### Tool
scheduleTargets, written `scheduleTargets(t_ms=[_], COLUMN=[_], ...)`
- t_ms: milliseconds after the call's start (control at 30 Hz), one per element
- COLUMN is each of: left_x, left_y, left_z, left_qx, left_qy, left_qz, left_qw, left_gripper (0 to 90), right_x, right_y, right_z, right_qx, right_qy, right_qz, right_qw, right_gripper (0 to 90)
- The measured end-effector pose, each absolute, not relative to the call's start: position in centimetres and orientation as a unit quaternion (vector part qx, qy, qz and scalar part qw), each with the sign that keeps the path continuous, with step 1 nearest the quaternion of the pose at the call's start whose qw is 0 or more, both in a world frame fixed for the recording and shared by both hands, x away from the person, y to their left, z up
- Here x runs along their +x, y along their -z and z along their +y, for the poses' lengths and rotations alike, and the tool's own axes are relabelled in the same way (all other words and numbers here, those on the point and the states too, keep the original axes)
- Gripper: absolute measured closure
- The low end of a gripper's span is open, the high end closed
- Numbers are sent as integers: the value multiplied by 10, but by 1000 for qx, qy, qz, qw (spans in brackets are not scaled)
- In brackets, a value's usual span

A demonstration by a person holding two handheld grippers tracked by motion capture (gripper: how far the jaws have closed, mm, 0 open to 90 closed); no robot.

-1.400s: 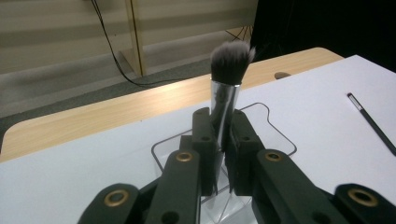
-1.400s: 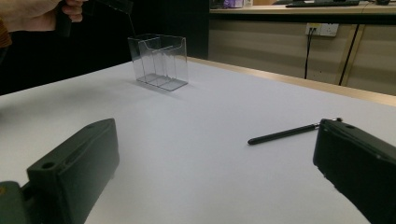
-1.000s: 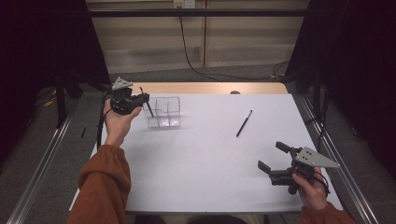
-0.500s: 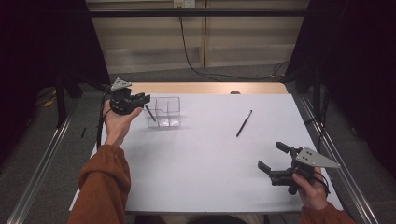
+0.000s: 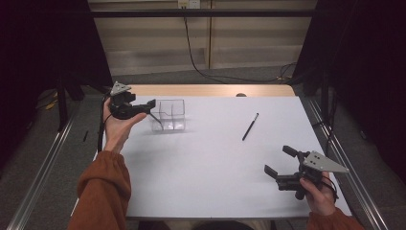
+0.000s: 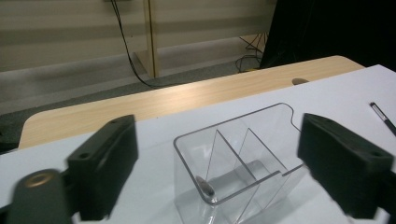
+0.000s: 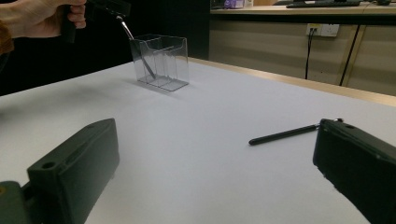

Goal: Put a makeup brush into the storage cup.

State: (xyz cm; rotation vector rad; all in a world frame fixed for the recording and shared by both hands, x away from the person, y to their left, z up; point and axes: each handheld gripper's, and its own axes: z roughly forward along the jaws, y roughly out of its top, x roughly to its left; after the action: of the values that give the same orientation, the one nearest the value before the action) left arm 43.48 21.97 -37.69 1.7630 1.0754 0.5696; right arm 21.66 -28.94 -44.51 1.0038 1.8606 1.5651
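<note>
Left claw (image 5: 152, 106) raised at the table's far-left corner, held in the person's left hand (image 5: 117, 129), rust-orange sleeve (image 5: 103, 191) coming in from the bottom edge. Jaws have just been opening and now stand apart, nothing pinched between them. Just in front of and below its tips: clear divided holder (image 5: 170, 115), upright on the white table (image 5: 210, 172). One dark pen (image 7: 140, 55) is in the holder's end compartment nearest the left claw, leaning, lower end on the holder floor, upper end sticking out over the rim close under the claw; whether it touches the claw, cannot tell. In the left gripper view the holder (image 6: 233, 158) sits between the two black jaws, with the pen's end (image 6: 205, 186) down in the near compartment.

Mid-right of table: second pen (image 5: 250, 126), black, lying flat, well apart from the holder. It lies beyond the right claw, nearer the far edge.

Right claw (image 5: 280, 160) near the table's front-right corner, held low in the right hand (image 5: 318, 196), jaws wide apart, empty. Right gripper view: pen (image 7: 285, 134) lies on the table beyond the jaws, not touching them.
</note>
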Motion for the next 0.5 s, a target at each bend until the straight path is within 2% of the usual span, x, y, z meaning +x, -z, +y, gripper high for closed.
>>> scheduleTargets(t_ms=[133, 233, 500], left_x=[433, 431, 420], left_y=[376, 375, 375], left_z=[221, 221, 224], left_qx=[721, 722, 721], left_qy=[-227, -223, -238], left_qz=[436, 432, 409], left_qw=[488, 492, 507], left_gripper=[46, 24, 21], right_x=[217, 217, 217], right_y=[445, 445, 445], right_z=[-289, -289, -290], right_qx=[369, 370, 372], right_qy=[-576, -576, -576], right_qz=[684, 684, 682], right_qw=[253, 253, 253], right_gripper=[0, 0, 0])
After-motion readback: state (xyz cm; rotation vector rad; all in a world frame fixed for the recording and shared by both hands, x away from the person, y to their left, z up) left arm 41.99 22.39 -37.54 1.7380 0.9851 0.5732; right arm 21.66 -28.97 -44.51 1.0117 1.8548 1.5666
